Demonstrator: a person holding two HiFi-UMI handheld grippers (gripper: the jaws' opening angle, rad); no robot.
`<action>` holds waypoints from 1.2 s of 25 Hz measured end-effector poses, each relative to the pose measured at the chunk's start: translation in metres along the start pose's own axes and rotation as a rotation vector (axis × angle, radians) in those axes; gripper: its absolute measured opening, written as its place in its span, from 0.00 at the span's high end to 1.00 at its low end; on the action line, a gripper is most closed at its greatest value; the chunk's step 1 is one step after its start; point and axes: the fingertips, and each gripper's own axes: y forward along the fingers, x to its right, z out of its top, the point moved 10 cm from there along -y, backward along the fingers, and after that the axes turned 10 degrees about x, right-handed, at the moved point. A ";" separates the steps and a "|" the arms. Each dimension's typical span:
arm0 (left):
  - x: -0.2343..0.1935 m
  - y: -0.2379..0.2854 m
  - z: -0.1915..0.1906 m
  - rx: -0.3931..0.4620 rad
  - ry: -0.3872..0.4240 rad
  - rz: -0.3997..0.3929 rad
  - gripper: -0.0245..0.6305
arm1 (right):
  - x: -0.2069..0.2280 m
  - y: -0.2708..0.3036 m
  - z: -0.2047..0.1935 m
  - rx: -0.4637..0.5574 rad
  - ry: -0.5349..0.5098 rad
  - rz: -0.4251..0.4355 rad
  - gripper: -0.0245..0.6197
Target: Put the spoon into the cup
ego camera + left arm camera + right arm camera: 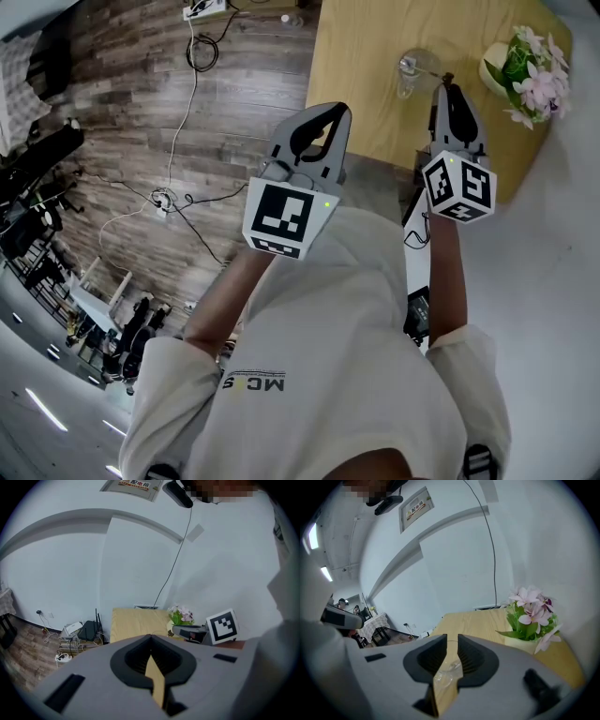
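Note:
A clear glass cup [419, 67] stands on the light wooden table [356, 75]. Something small and metallic shows at its left rim; I cannot tell whether it is the spoon. My right gripper [448, 86] hovers just right of the cup, above the table. Its jaws stand a narrow gap apart with nothing between them. In the right gripper view the cup [449, 670] shows through that gap below the gripper [449, 639]. My left gripper [339, 111] hangs near the table's front edge, left of the cup. It [150, 637] is shut and empty.
A pot of pink flowers [520, 67] stands at the table's right end, close to the white wall, and shows near my right gripper [529, 616]. Cables and a power strip [206, 7] lie on the wood floor to the left. A router [89, 630] sits beside the table [136, 620].

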 end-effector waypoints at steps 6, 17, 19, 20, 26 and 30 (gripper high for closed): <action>0.003 -0.006 0.007 0.024 0.010 -0.006 0.95 | -0.006 -0.013 0.008 0.039 0.001 0.016 0.88; 0.005 -0.031 0.021 0.087 0.011 0.007 0.95 | -0.031 -0.037 0.032 0.062 -0.047 0.096 0.90; 0.004 -0.037 0.023 0.097 0.007 0.015 0.95 | -0.036 -0.041 0.038 0.064 -0.069 0.128 0.90; 0.004 -0.040 0.024 0.102 0.005 0.019 0.95 | -0.040 -0.043 0.042 0.069 -0.082 0.137 0.90; 0.002 -0.058 0.031 0.146 0.001 0.039 0.95 | -0.056 -0.057 0.055 0.092 -0.118 0.172 0.90; 0.004 -0.068 0.038 0.181 0.002 0.046 0.95 | -0.063 -0.068 0.065 0.106 -0.136 0.181 0.90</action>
